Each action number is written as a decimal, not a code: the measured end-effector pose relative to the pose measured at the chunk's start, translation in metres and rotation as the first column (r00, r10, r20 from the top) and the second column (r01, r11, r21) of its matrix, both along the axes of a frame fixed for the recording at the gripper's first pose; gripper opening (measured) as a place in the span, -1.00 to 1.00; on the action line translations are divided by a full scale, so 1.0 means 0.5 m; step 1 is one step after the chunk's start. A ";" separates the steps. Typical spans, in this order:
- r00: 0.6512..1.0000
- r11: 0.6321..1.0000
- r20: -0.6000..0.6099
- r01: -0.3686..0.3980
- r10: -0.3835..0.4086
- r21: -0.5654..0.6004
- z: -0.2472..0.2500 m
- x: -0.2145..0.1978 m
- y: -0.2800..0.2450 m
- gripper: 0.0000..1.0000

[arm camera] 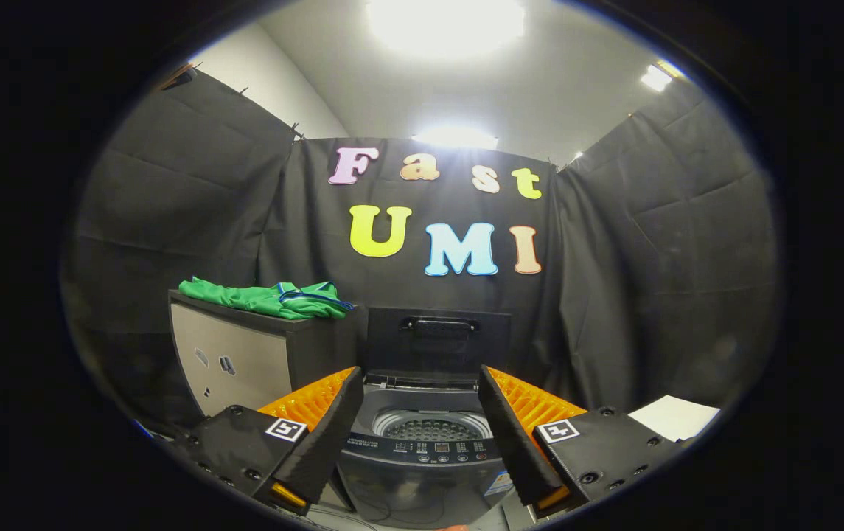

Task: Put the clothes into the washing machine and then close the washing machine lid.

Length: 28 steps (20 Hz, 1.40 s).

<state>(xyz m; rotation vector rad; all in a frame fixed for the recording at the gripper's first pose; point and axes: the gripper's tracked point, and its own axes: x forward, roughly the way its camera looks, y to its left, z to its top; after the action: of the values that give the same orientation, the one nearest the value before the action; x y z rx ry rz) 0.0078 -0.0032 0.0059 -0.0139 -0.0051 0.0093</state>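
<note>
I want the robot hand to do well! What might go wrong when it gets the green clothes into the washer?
The clothes lie loose on the cabinet, so the open gripper might pinch only a corner and let the rest drag or fall. Cloth draped over the washer rim could stop the raised lid shutting.

Black cloth booth walls (pixel 193 192), white ceiling with bright lights (pixel 445 26), dark cabinet (pixel 245 354)

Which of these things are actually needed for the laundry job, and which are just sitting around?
Part of the job:
green clothes on the cabinet
washing machine, lid raised
gripper, fingers open, holding nothing

Just lying about:
cabinet
white sheet beside the machine
</note>
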 end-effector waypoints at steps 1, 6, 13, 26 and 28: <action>1.000 1.000 0.000 -0.002 0.002 -0.001 0.002 -0.001 0.000 0.95; 1.000 1.000 -0.002 -0.007 0.007 -0.008 0.003 -0.003 0.004 0.95; 1.000 1.000 -0.013 -0.026 0.026 0.013 0.026 0.013 0.015 0.95; 0.986 0.987 0.060 -0.158 0.156 0.024 0.265 0.136 0.105 0.95; 0.983 0.983 0.037 -0.181 0.181 0.008 0.297 0.159 0.129 0.96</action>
<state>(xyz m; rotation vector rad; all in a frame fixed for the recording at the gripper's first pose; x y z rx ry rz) 0.0872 0.0615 0.1541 -0.0027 -0.0428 0.1912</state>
